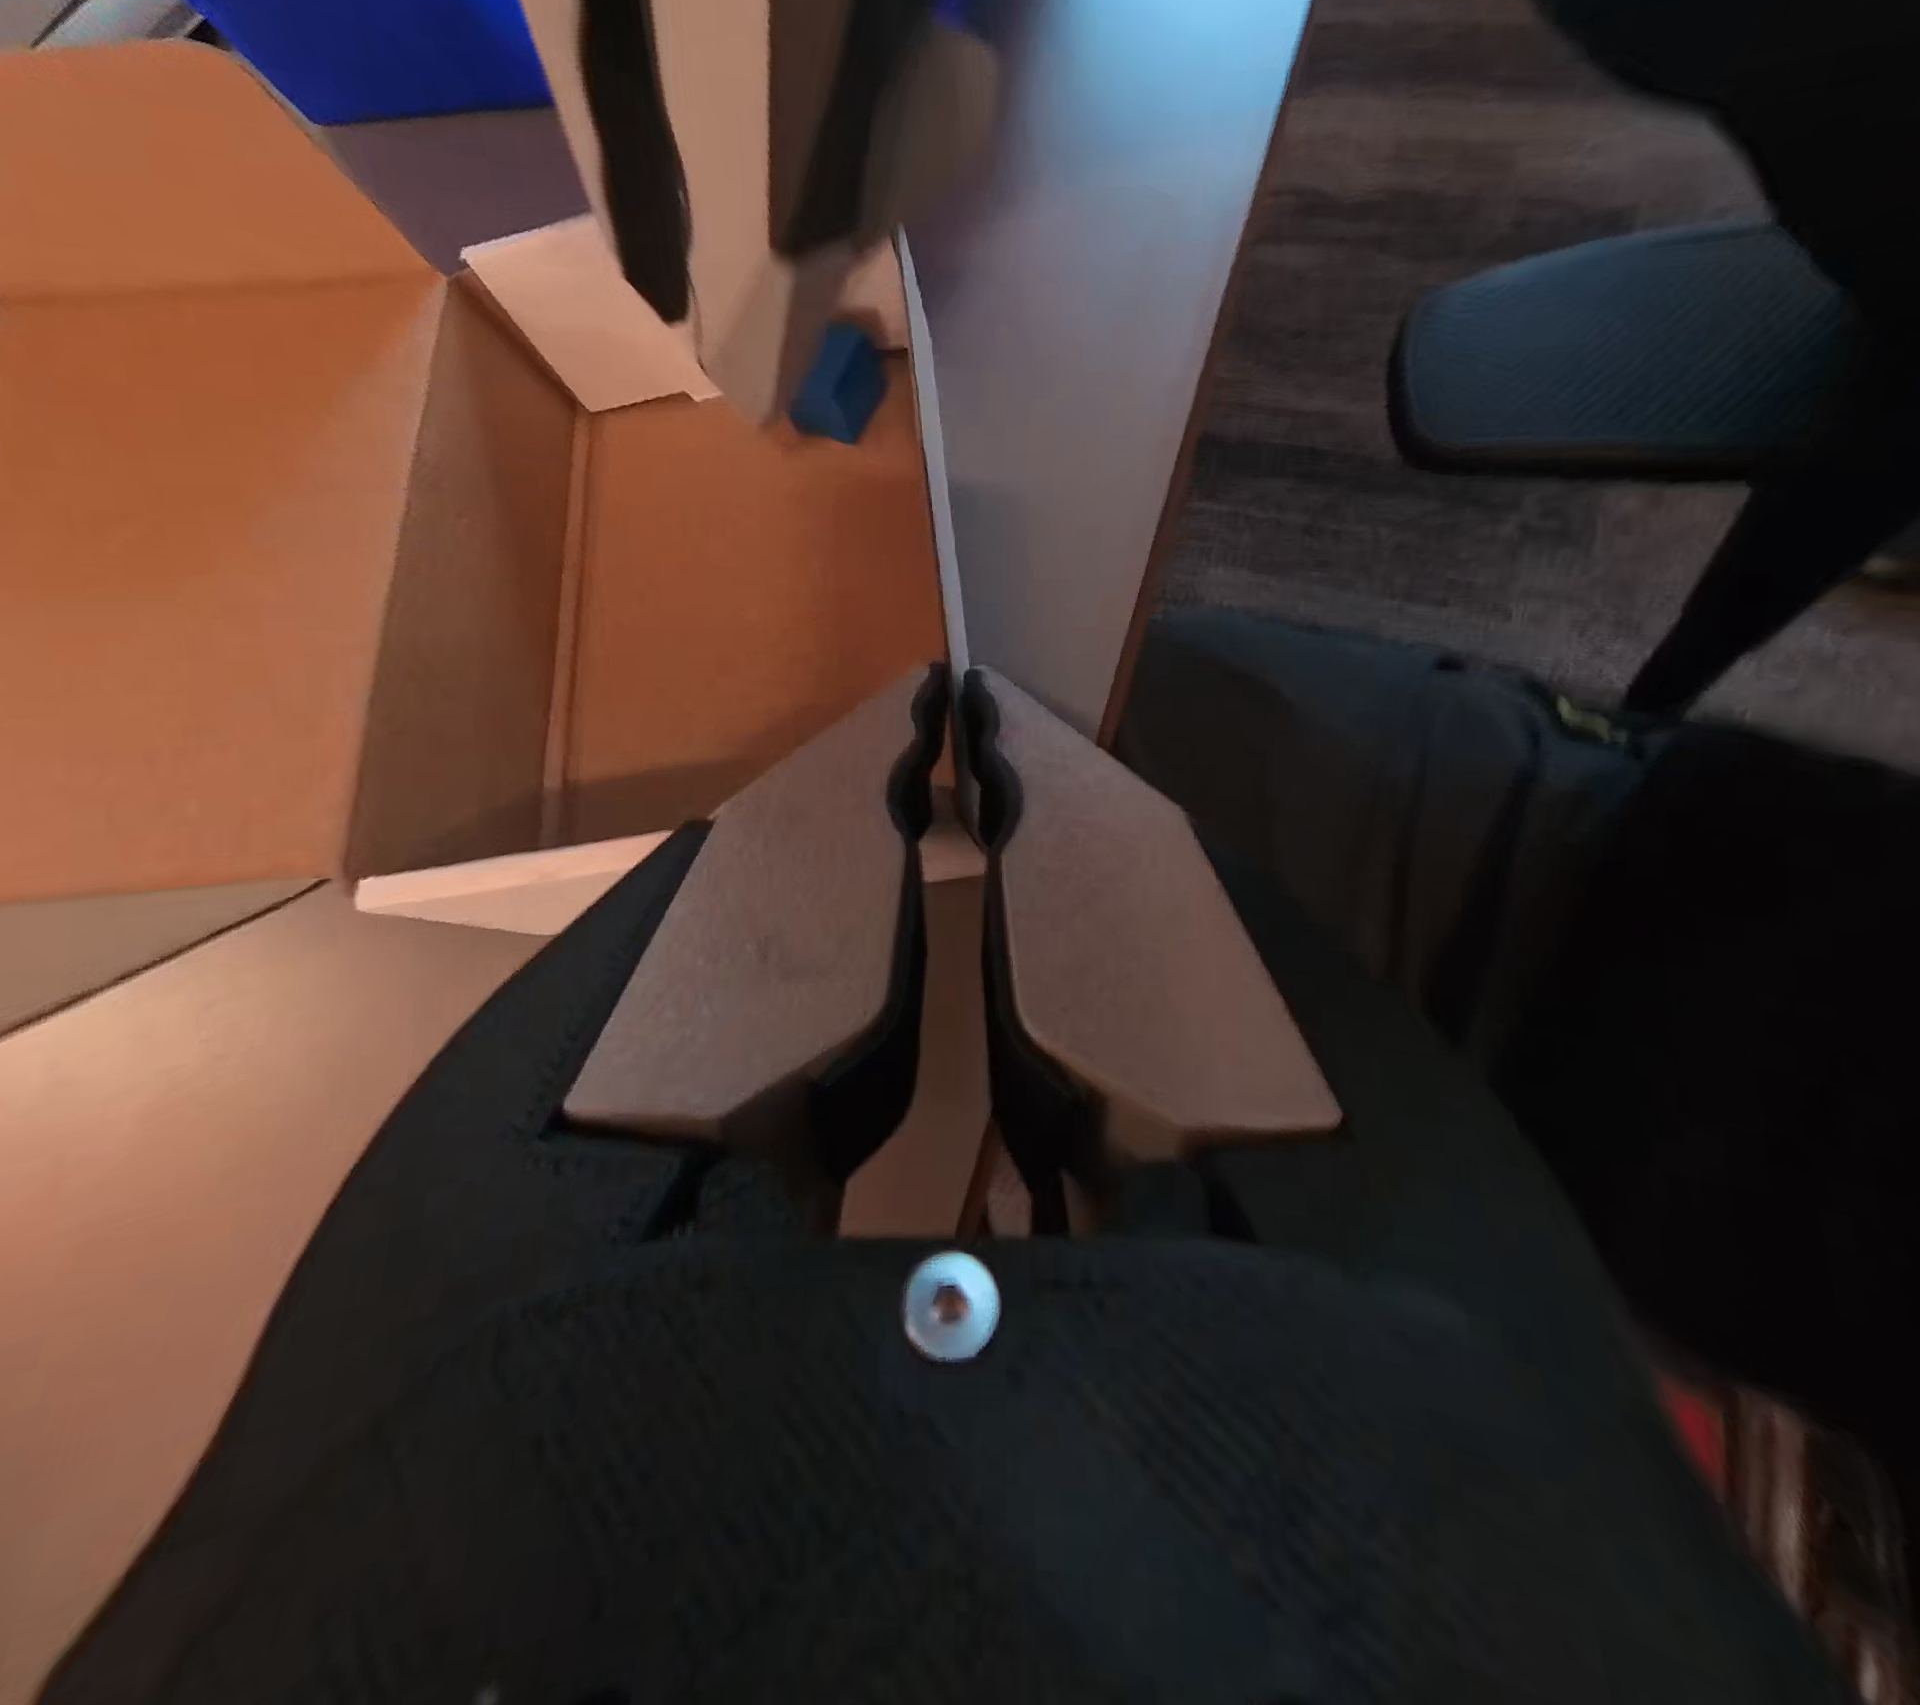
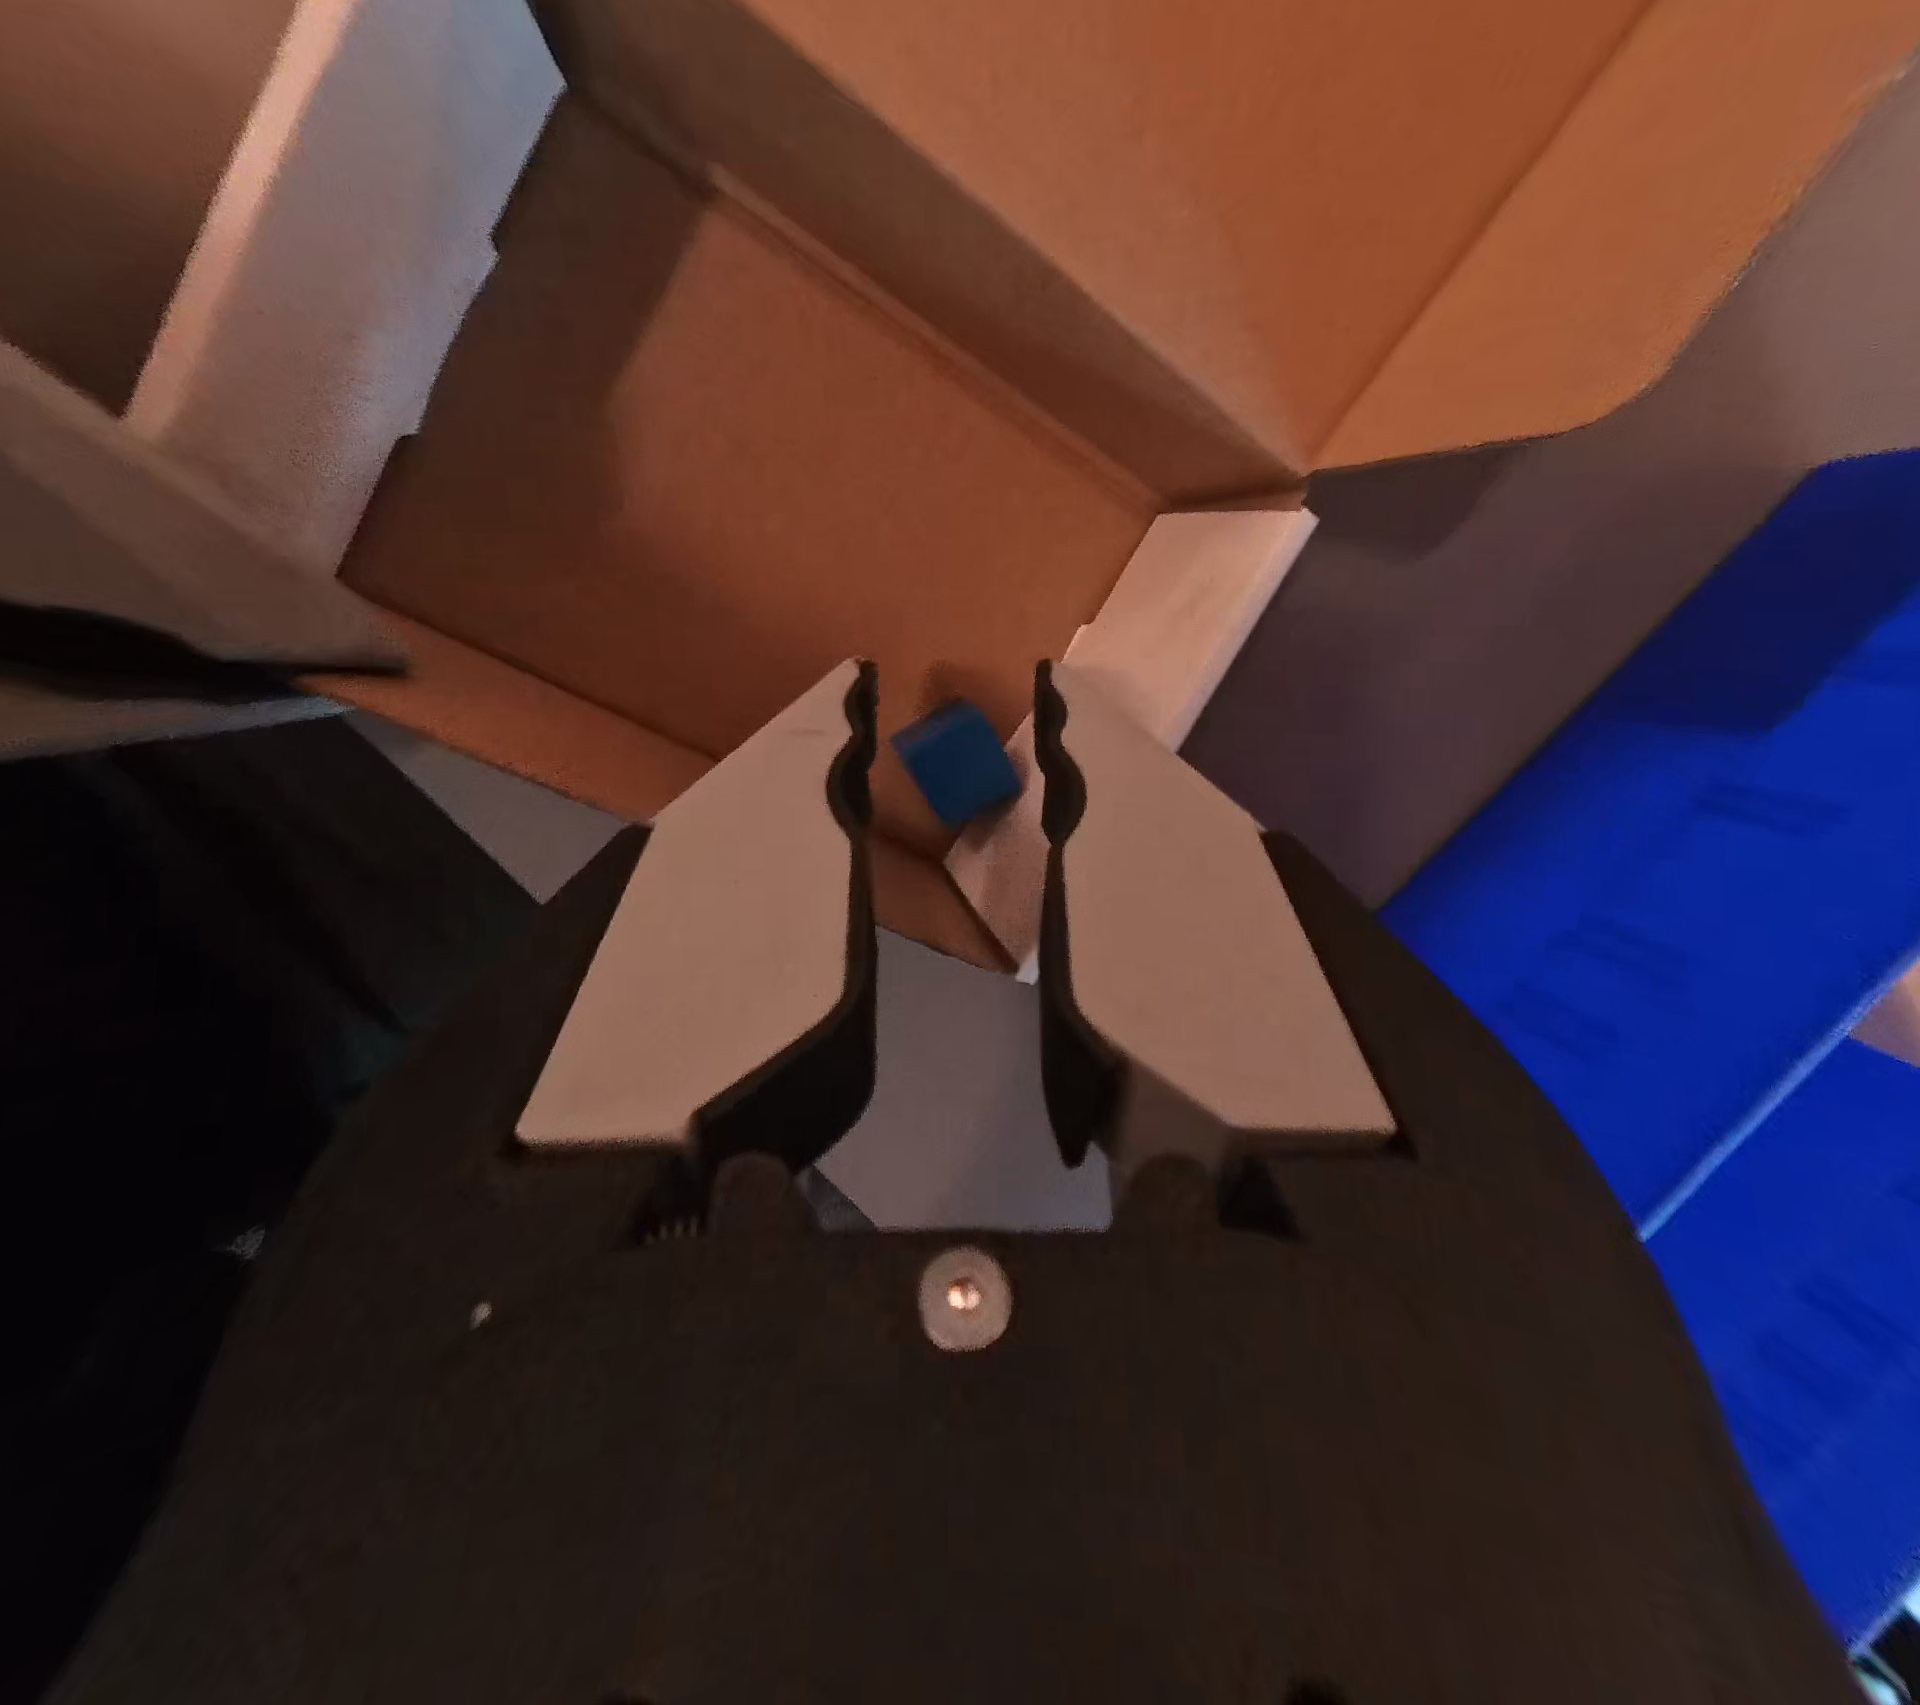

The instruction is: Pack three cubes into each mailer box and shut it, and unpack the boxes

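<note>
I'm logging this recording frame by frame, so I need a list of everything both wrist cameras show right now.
mailer box: one, white outside and brown inside, open on the table
cube: one seen, blue, inside the box by its front wall
bin: one, blue, beside the box
table: one, pale top
chair: one, dark, on the carpet
left gripper: shut on the box's front wall
right gripper: open, over the cube
</note>
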Motion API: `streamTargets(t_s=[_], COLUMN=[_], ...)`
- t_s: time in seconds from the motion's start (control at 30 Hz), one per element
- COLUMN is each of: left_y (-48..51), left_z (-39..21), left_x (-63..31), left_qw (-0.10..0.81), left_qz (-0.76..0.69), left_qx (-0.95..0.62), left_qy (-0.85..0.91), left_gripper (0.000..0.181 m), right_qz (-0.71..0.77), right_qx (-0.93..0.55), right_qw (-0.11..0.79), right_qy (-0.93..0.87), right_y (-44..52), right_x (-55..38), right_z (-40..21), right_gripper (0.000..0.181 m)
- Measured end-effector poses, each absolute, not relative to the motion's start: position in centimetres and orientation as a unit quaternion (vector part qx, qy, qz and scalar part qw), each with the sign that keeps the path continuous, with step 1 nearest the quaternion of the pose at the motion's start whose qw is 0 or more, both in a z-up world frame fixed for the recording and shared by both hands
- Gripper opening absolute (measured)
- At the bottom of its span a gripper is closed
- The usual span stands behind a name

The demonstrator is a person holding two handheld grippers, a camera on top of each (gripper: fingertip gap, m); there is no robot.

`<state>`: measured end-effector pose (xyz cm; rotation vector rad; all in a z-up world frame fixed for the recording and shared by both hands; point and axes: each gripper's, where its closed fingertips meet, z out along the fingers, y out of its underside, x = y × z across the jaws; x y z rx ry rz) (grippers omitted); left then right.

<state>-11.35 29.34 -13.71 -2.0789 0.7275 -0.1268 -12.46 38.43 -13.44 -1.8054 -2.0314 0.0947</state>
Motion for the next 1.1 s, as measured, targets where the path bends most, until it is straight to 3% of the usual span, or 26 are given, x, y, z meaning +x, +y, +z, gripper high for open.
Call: streamTargets(t_s=[0.43, 0.63, 0.9, 1.03, 1.1], left_y=[30.7, 30.9, 30.9, 30.9, 30.9], left_z=[-13.4, -13.4, -13.5, -13.5, -13.5], left_x=[-9.9, -9.9, -9.9, -9.8, -9.8], left_qw=[0.473, 0.467, 0.467, 0.467, 0.467], left_qz=[-0.101, -0.086, -0.066, -0.061, -0.064], left_qx=[-0.846, -0.851, -0.853, -0.852, -0.852], left_qy=[0.224, 0.223, 0.225, 0.228, 0.228], left_gripper=[0.0, 0.0, 0.001, 0.001, 0.001], right_qz=[-0.077, -0.081, -0.109, -0.078, -0.034], right_qx=[-0.708, -0.729, -0.772, -0.768, -0.761], right_qw=[0.173, 0.057, -0.01, -0.03, -0.056], right_qy=[-0.681, -0.677, -0.626, -0.635, -0.645], right_y=[40.9, 40.1, 40.1, 39.1, 37.7], right_x=[-9.8, -9.6, -8.1, -8.6, -9.2], right_z=[-15.2, -15.8, -16.5, -17.0, -17.2], right_gripper=[0.028, 0.04, 0.023, 0.025, 0.009])
